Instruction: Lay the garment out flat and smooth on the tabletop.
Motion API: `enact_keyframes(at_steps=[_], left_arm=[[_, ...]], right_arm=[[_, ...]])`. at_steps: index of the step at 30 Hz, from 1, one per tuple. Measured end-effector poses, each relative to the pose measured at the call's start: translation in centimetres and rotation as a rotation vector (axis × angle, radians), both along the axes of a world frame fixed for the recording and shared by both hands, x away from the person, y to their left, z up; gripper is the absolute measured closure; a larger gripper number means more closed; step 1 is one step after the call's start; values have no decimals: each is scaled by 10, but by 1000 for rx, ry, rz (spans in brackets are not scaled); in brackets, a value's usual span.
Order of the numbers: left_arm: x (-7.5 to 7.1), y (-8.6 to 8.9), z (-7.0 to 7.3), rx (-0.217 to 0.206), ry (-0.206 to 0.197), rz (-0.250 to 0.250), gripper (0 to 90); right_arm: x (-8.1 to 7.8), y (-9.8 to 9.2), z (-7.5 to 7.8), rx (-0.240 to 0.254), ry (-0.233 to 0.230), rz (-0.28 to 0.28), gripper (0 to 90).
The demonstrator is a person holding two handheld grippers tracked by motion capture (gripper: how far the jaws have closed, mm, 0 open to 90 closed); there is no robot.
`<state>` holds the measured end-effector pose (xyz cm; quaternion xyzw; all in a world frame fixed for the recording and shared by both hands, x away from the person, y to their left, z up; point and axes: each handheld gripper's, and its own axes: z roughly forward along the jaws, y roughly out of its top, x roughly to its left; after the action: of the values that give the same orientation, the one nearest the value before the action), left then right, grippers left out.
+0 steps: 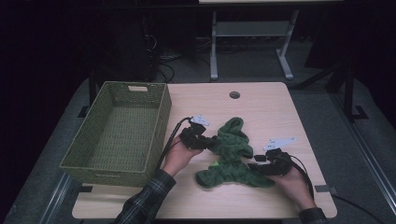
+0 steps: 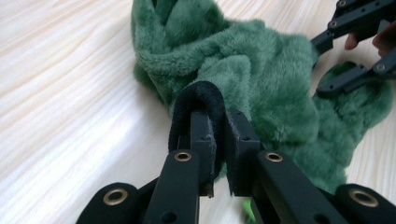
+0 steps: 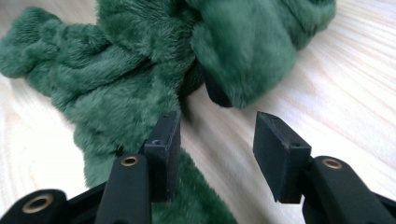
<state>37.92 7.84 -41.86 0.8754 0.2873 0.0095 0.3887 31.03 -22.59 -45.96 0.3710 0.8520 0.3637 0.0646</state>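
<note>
The green plush garment (image 1: 230,156) is lying crumpled on the tabletop (image 1: 266,107), just right of the woven basket (image 1: 119,130), with both hands working at it from either side. The left tool (image 2: 218,135) is pinching a dark trimmed edge of the garment (image 2: 198,93) between its nearly closed jaws. Over on the near right side, the right tool (image 3: 215,135) is standing open, its jaws apart over bare wood with one jaw resting against the fur and nothing clamped between them.
</note>
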Motion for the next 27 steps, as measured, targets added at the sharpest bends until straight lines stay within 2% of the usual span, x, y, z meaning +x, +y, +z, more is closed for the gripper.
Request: enact_keyframes(at_steps=[3,6,7,9,16,17,18,19,20,25,27], left_arm=[[-1,7,-3,15,8,-3,826],[-3,8,-5,8,18,11,826],[-3,8,-5,8,17,9,826],[-3,8,-4,14,15,4,826],[-4,8,-6,14,15,8,826],[-4,9,-5,12,14,11,827],[-5,10,-4,9,13,11,827],[-5,11,-3,8,7,10,827],[-6,12,-2,4,7,11,827],[-16,15,3,-2,11,2,828],[-22,16,4,5,12,-7,828]], right_arm=[[4,5,-1,-1,-8,-7,513],[7,8,0,1,-20,-12,524],[10,8,1,28,-29,-18,559],[12,8,1,41,-30,-22,598],[19,6,7,47,-48,-18,787],[19,5,10,40,-46,-24,804],[20,3,11,47,-66,-21,813],[20,1,14,61,-63,-22,818],[20,-2,17,45,-74,-14,822],[14,-15,38,57,-115,-13,834],[10,-17,45,40,-124,-1,836]])
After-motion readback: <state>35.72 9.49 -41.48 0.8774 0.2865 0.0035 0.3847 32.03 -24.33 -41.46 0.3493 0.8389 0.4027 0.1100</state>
